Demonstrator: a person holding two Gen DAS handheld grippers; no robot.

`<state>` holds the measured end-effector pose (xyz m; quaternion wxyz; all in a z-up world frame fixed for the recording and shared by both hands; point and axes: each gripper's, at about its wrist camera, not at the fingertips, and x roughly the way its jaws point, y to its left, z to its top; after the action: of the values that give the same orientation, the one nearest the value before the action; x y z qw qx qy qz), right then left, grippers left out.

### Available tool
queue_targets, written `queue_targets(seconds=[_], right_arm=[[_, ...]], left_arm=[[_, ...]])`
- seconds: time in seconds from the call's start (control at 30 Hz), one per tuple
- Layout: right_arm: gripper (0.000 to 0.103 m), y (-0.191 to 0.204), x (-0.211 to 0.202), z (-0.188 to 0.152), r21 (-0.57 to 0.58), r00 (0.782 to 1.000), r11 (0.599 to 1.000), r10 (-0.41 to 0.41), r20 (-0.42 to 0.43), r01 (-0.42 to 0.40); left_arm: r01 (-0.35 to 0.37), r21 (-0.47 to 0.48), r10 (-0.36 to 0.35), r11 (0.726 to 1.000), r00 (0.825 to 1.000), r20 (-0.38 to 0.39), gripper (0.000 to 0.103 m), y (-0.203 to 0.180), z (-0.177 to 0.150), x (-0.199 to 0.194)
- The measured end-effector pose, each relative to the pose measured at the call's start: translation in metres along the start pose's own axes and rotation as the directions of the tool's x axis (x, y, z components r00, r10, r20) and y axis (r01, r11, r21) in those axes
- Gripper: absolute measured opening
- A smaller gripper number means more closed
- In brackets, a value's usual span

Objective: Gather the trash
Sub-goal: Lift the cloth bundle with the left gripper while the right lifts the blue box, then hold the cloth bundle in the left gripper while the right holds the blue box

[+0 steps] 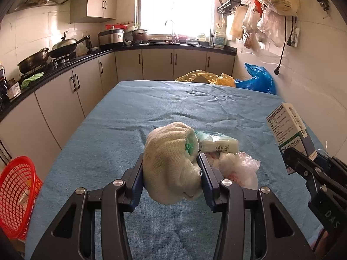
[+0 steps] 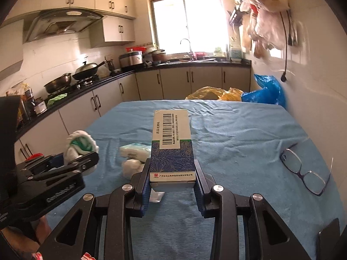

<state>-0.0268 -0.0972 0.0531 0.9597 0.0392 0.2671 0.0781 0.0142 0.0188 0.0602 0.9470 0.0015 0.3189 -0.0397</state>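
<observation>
Above the blue towelling-covered table, the left gripper clenches a cream knitted glove with green trim, the right gripper grips a blue-and-white cardboard medicine box with a barcode, and a wrapped tissue pack and crumpled white plastic lie just beyond the glove.

Far tablecloth open; tissue pack, glasses obstruct near side.
</observation>
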Motion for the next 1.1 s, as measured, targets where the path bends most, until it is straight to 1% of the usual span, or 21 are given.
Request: queue_targets(seconds=[0.47, 0.87, 1.1], right_arm=[[0.037, 0.0035, -0.002, -0.0006, -0.014, 1.0, 1.0, 0.011, 0.005, -0.011], [0.037, 0.0043, -0.0023, -0.001, -0.014, 1.0, 1.0, 0.012, 0.005, -0.012], [0.037, 0.0061, -0.002, -0.0019, -0.015, 1.0, 1.0, 0.011, 0.006, -0.011]], left_arm=[[-0.024, 0.005, 0.024, 1.0, 1.0, 0.017, 0.045, -0.0026, 0.0002, -0.0006], [-0.029, 0.004, 0.029, 1.0, 0.999, 0.023, 0.045, 0.0017, -0.0007, -0.0026], [-0.049, 0.003, 0.049, 0.999, 0.998, 0.036, 0.045, 0.0064, -0.0006, -0.0049]])
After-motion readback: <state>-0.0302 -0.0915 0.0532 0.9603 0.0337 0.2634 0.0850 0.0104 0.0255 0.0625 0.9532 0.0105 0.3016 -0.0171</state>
